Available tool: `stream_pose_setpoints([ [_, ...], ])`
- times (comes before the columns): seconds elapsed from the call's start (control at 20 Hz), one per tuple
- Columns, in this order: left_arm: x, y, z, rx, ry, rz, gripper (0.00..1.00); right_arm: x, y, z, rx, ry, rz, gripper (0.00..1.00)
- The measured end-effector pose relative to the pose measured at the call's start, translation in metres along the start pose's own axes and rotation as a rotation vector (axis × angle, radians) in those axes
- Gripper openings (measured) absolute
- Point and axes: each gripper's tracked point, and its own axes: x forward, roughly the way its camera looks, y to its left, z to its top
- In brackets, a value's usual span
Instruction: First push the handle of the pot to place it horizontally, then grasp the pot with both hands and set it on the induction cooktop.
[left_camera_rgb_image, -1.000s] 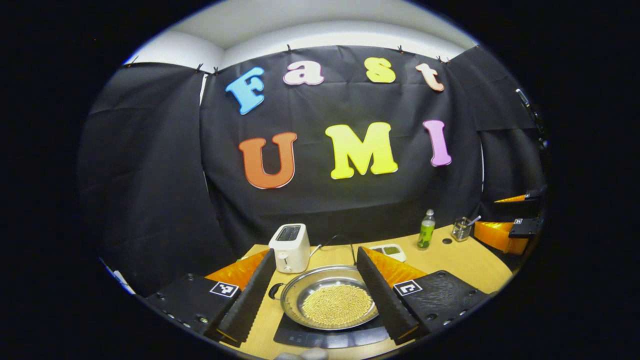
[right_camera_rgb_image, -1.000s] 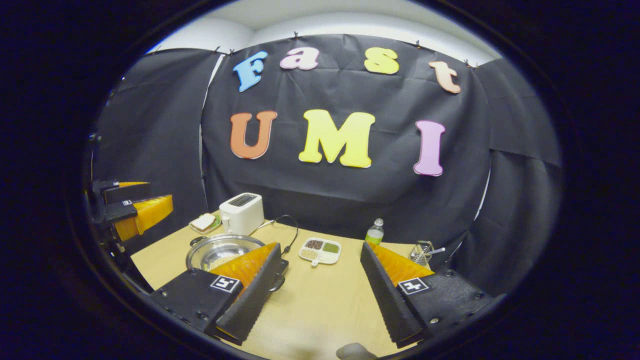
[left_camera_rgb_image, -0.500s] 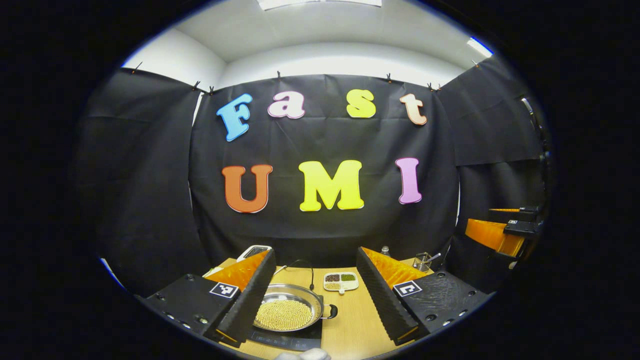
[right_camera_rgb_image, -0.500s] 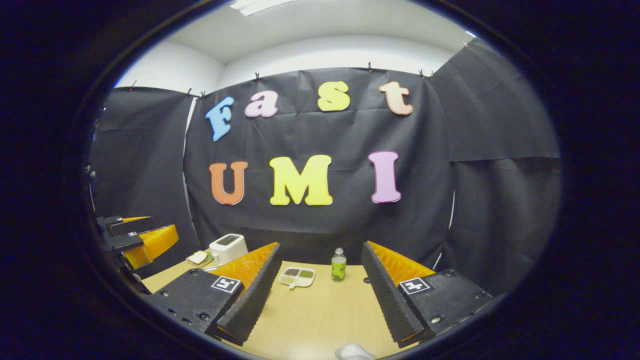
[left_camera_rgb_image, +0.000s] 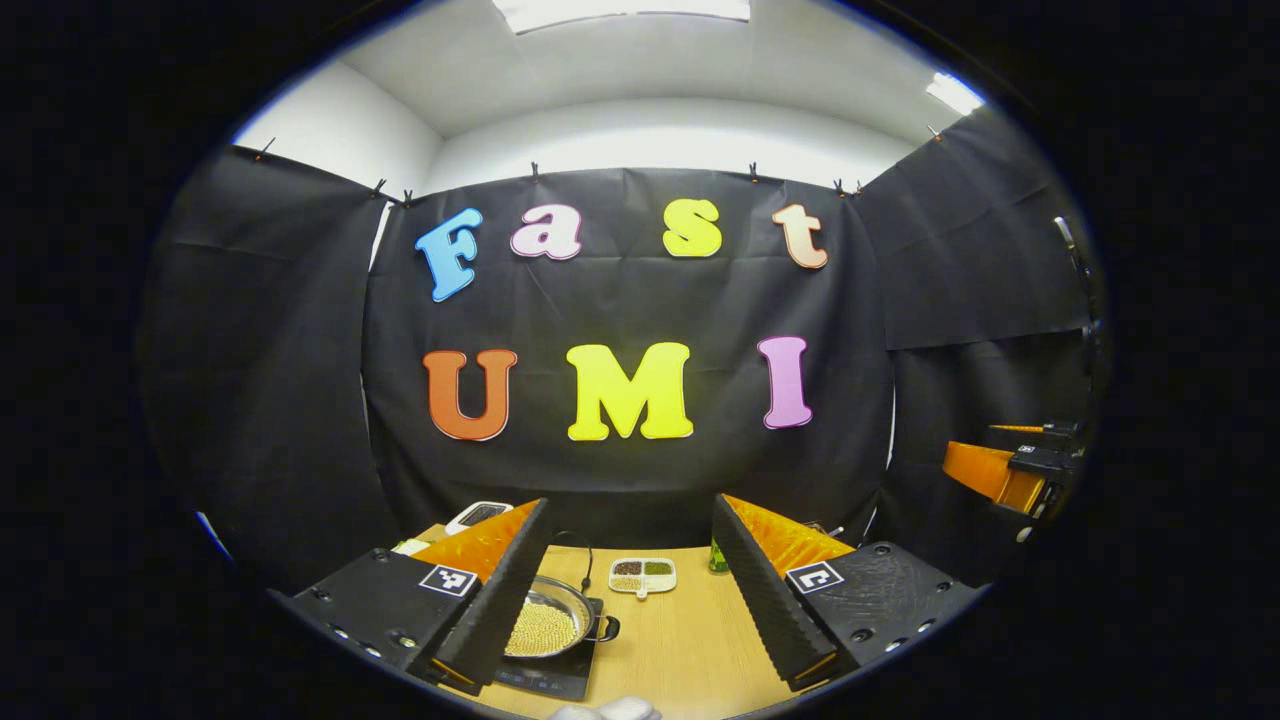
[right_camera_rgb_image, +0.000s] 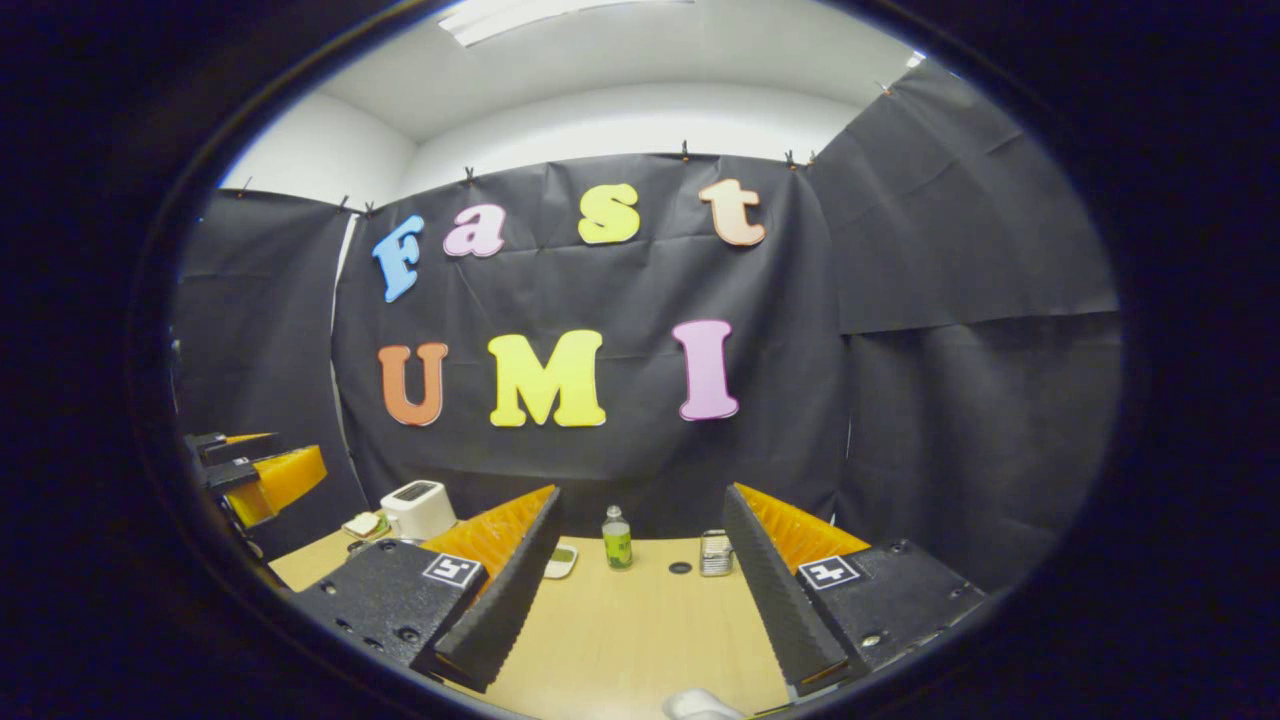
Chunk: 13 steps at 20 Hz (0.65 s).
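While both grippers hang clear above the wooden table, that table is the big surface, filling the lower part of the left gripper view from about 5 to 7 o'clock. Next in size come the tools. The left gripper sits at 6 o'clock in its own view, jaws spread wide apart, nothing between them but table. The right gripper shows the same picture in the right gripper view: fingers well apart, gripping nothing, bare tabletop in the gap. Each one also turns up in the other's view, the right gripper at 3 o'clock in the left gripper view and the left gripper at 9 o'clock in the right gripper view.

Now the task's thing: the induction cooktop lies at about 7 o'clock in the left gripper view, and the pot sits right on it, shallow, metal, with pale beans inside. Its left part is hidden behind the left finger. One dark handle sticks out toward 3 o'clock, lying level.

Over at 8 o'clock in the right gripper view stands a white toaster, with a small plate of food just beside it at its 9 o'clock. A divided dish of grains sits at 6 o'clock in the left gripper view, beyond the pot. A green bottle stands upright near 6 o'clock in the right gripper view, a small metal holder near it at its 3 o'clock, and a tiny dark disc lies between them.
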Motion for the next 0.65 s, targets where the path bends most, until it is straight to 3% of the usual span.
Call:
stream_pose_setpoints([
  [0.65,0.006,-0.012,-0.002,0.009,0.000,0.013,0.96,0.008,-0.012,0.005,-0.021,0.004,0.021,1.00],
])
